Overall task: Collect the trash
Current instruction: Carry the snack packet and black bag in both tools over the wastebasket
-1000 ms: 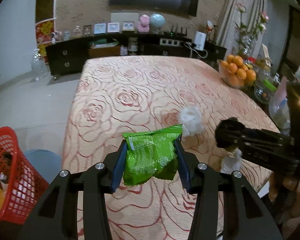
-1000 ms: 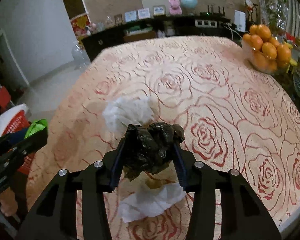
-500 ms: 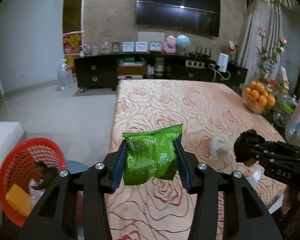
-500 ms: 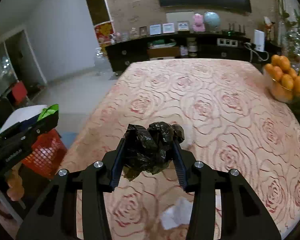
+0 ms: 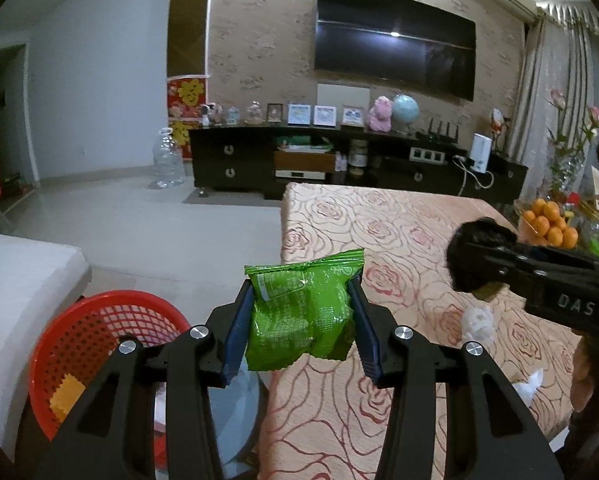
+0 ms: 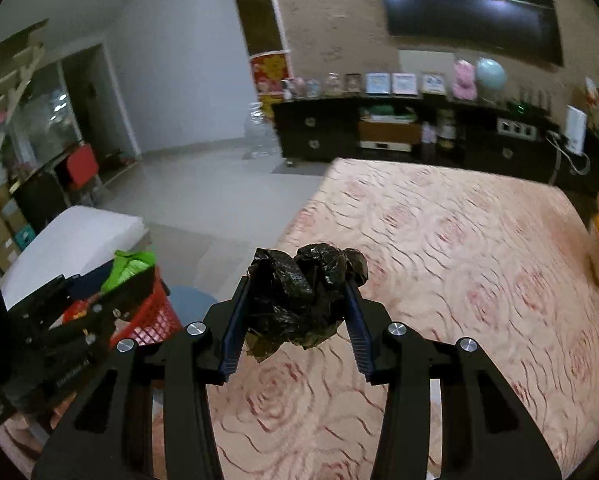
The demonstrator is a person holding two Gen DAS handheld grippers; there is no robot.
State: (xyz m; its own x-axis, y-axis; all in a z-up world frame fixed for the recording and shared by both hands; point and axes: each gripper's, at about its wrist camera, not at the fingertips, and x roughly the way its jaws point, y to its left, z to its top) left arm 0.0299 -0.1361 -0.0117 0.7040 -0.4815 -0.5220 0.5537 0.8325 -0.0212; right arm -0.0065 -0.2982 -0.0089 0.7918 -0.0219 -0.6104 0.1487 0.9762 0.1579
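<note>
My left gripper (image 5: 302, 312) is shut on a green snack packet (image 5: 303, 312), held in the air above the table's left edge. Lower left of it stands a red mesh basket (image 5: 99, 320) with a yellow scrap and other bits inside. My right gripper (image 6: 297, 298) is shut on a crumpled black plastic bag (image 6: 299, 292) over the table's near left part. In the left wrist view the right gripper (image 5: 475, 256) with the black bag shows at the right. In the right wrist view the left gripper (image 6: 127, 268) with the green packet hangs over the red basket (image 6: 151, 320).
A rose-patterned tablecloth (image 5: 399, 240) covers the table. A crumpled white tissue (image 5: 477, 322) and a white paper scrap (image 5: 529, 386) lie on it at the right. A bowl of oranges (image 5: 547, 224) stands at the far right edge. A white cushioned seat (image 5: 15, 280) lies left of the basket.
Both grippers have risen and swung left toward the red basket, each keeping its load. The basket has come further into the left wrist view; the tissues have dropped out of the right wrist view.
</note>
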